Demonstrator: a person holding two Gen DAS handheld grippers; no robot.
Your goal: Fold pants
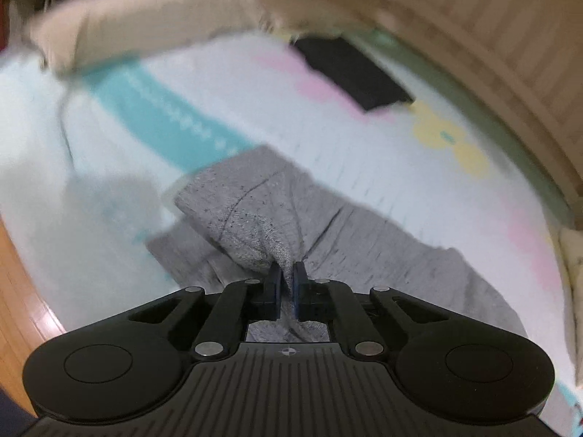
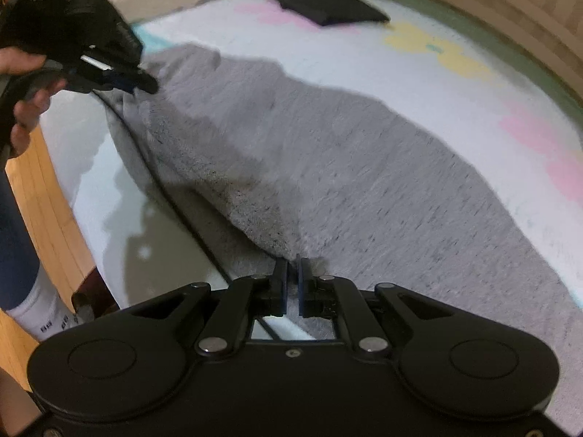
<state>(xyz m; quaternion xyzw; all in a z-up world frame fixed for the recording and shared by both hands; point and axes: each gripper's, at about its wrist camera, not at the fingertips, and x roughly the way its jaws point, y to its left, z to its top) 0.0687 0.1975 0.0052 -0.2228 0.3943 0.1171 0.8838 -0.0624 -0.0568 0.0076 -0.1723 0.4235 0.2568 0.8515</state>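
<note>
While both grippers pinch one edge of the grey sweatpants (image 2: 328,167), the right gripper (image 2: 292,267) and left gripper (image 1: 287,273) each clamped on fabric, they should travel level and together (slack between them invites wrinkles) across the pastel play mat (image 1: 255,83), stopping short of the folded black garment (image 2: 328,2).

Both hand-held grippers — left (image 1: 287,273), right (image 2: 293,269) — clamped

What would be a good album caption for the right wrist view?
Both tools, right and left, pinch the grey pants over a pastel mat.
</note>
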